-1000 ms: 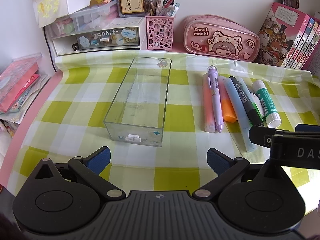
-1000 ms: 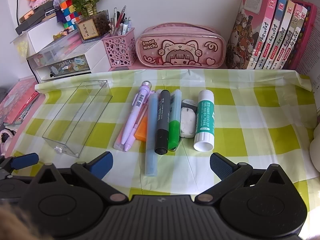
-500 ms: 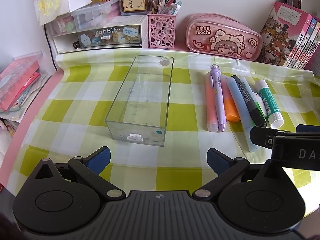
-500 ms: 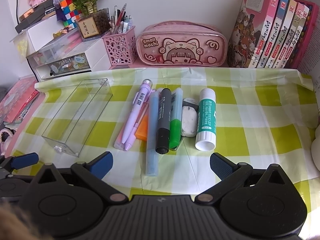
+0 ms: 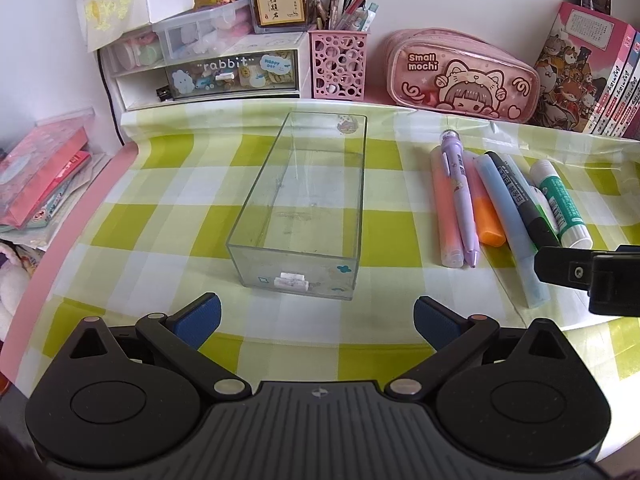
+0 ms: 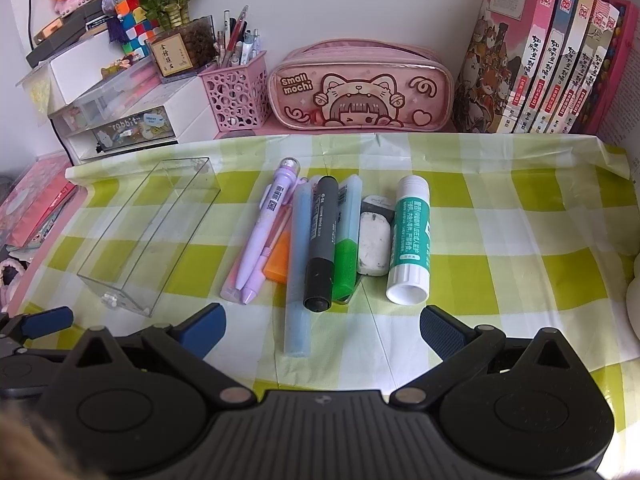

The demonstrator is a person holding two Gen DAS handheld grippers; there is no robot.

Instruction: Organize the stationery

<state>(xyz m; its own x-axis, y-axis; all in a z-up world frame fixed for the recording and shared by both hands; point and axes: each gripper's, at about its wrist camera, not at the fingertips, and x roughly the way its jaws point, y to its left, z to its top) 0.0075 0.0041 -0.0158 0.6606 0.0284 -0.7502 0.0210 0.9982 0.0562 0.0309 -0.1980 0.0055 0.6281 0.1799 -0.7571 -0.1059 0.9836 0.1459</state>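
Clear tray (image 5: 304, 208) nearer — left gripper (image 5: 316, 318) advanced.

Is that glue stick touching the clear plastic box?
Apart. In the right wrist view the glue stick lies at the far right of the row of pens, and the clear box sits left of the row with bare cloth between.

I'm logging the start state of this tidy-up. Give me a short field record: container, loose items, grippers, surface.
container: clear plastic box, empty, lying on the cloth left of the loose items
loose items: purple pen, pink highlighter, orange highlighter, blue highlighter, black marker, green highlighter, eraser, glue stick, side by side in a row
left gripper: open, holding nothing, facing the box
right gripper: open, holding nothing, facing the row
surface: green and white checked cloth
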